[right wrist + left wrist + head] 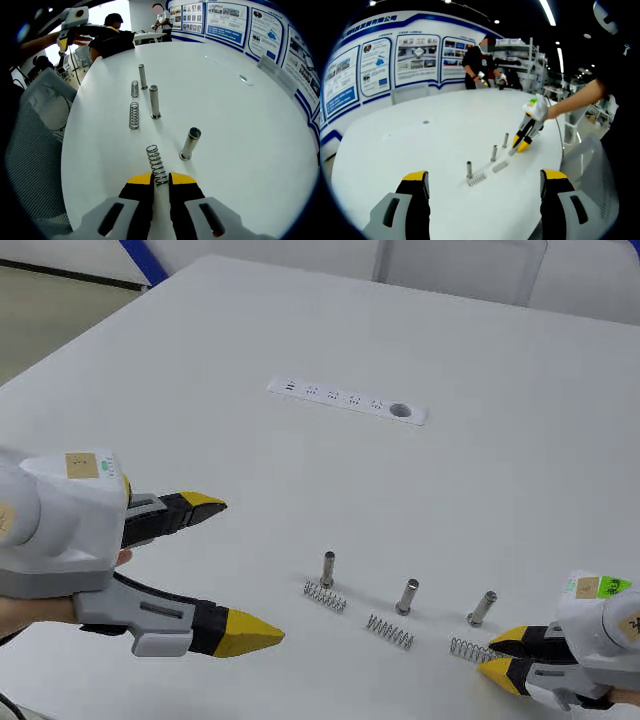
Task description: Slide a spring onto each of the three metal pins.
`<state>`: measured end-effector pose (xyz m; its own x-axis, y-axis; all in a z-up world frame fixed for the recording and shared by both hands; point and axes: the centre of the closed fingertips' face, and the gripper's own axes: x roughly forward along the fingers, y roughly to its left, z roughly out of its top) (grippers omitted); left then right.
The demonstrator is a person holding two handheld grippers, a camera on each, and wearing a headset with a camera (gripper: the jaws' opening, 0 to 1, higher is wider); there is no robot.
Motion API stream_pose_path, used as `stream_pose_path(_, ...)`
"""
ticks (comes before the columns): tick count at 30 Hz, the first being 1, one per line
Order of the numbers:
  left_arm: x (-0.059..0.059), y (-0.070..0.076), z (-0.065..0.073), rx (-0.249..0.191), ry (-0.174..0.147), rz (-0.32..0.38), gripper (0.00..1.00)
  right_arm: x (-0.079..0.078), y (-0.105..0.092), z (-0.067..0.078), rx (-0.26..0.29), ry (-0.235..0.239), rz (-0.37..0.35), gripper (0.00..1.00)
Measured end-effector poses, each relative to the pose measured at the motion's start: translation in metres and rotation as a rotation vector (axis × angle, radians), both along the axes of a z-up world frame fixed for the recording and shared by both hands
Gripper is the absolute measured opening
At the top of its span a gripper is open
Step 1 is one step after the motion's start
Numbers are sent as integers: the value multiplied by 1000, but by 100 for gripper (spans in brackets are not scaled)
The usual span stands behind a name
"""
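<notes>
Three short metal pins stand upright in a row on the white table: left pin (pixel 327 568), middle pin (pixel 407 596), right pin (pixel 481 608). A spring lies flat in front of each: left spring (pixel 324 596), middle spring (pixel 389 631), right spring (pixel 468 648). My right gripper (pixel 500 655) is low at the table, its yellow-tipped jaws shut on the near end of the right spring (pixel 157 164), beside the nearest pin (pixel 189 143). My left gripper (pixel 235 568) hovers wide open left of the row, holding nothing; its view shows the pins (pixel 494 152) and the right gripper (pixel 522 144).
A flush white socket strip (pixel 345 400) lies in the table beyond the pins. The table's near edge runs just behind both grippers. A grey mesh chair (pixel 35 150) stands by that edge. A person (pixel 482 67) stands at the table's far side.
</notes>
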<state>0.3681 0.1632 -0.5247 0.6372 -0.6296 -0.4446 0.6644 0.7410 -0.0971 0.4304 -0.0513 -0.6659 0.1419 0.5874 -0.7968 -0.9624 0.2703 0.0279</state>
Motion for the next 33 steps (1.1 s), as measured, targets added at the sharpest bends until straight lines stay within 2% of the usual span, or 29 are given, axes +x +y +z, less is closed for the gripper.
stream_pose_path(1, 0, -2, 0, 2, -1, -5, 94, -1, 2, -1, -6, -5, 7, 12)
stream_pose_path(3, 1, -9, 1, 6, -4, -24, 94, -3, 3, -1, -41, -43, 61, 12)
stream_pose_path(4, 2, -12, 2, 8, -6, -32, 94, -4, 4, -1, -37, -32, 47, 11)
stream_pose_path(8, 2, -24, 4, 42, -15, -81, 94, -5, 2, 3, -65, -48, 41, 11)
stream_pose_path(9, 2, -25, 5, 48, -18, -90, 94, -4, 3, 7, -47, -52, 30, 11)
stream_pose_path(10, 2, -28, 7, 54, -21, -101, 94, -6, 10, 18, 7, -41, 0, 11)
stream_pose_path(11, 1, -30, 8, 56, -23, -108, 94, -8, 12, 26, 31, -38, -7, 10)
stream_pose_path(12, 1, -32, 9, 53, -23, -114, 94, -9, 12, 34, 33, -54, 4, 10)
stream_pose_path(14, -2, -43, 15, 3, -19, -128, 91, -10, 15, 53, 44, -106, 25, 10)
stream_pose_path(15, -7, -52, 17, -13, -15, -164, 89, -12, 18, 65, 61, -127, 41, 10)
stream_pose_path(17, -12, -60, 14, 26, -21, -202, 85, -15, 23, 84, 94, -151, 57, 10)
stream_pose_path(18, -12, -65, 10, 70, -36, -222, 85, -20, 28, 96, 109, -167, 83, 10)
stream_pose_path(19, -13, -69, 8, 91, -40, -237, 85, -22, 31, 103, 111, -184, 109, 10)
stream_pose_path(20, -19, -77, 5, 107, -29, -278, 82, -28, 35, 113, 108, -210, 145, 10)
stream_pose_path(21, -21, -83, 5, 113, -33, -299, 77, -32, 38, 118, 102, -226, 178, 10)
stream_pose_path(23, -21, -96, 7, 123, -73, -315, 68, -44, 47, 128, 88, -261, 249, 10)
stream_pose_path(27, -20, -115, 14, 90, -102, -329, 64, -64, 60, 138, 94, -287, 325, 11)
stream_pose_path(30, -15, -125, 14, 94, -108, -338, 48, -76, 67, 139, 118, -284, 359, 11)
stream_pose_path(33, -14, -130, 11, 117, -104, -357, 45, -84, 70, 140, 121, -283, 370, 11)
